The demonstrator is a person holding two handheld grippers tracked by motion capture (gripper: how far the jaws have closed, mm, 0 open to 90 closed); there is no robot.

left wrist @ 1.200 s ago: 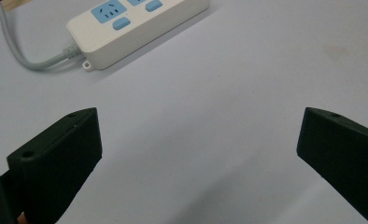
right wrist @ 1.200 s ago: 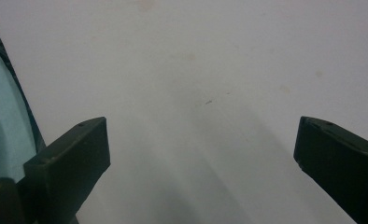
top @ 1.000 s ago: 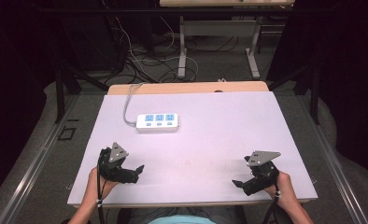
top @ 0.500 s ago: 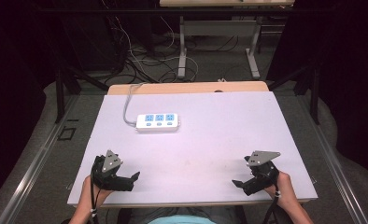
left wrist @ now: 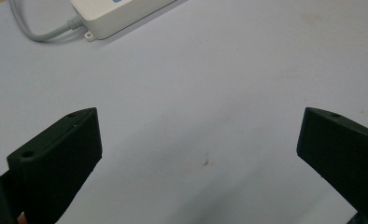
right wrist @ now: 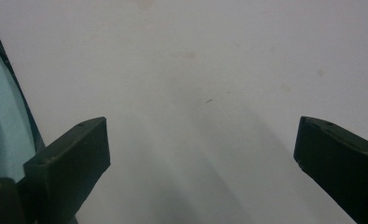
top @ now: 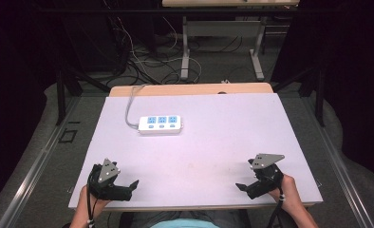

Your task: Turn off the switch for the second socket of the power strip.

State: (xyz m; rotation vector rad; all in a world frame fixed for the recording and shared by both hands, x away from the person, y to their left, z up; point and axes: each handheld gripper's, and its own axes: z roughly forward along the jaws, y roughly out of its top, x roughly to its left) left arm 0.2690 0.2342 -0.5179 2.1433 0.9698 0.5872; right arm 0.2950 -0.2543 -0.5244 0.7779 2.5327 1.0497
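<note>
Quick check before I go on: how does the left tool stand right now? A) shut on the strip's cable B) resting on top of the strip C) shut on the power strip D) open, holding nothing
D: the left tool has its jaws wide apart over bare table, with the power strip lying farther off, untouched.

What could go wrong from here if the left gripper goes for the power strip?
1. The power strip lies free on the table, far from the open left gripper; a nudge might slide it rather than seat it between the jaws.
2. Its grey cable runs off the far edge, so lifting could snag or tug it.
3. The right gripper, open near the front edge, is too far to steady the strip.
</note>
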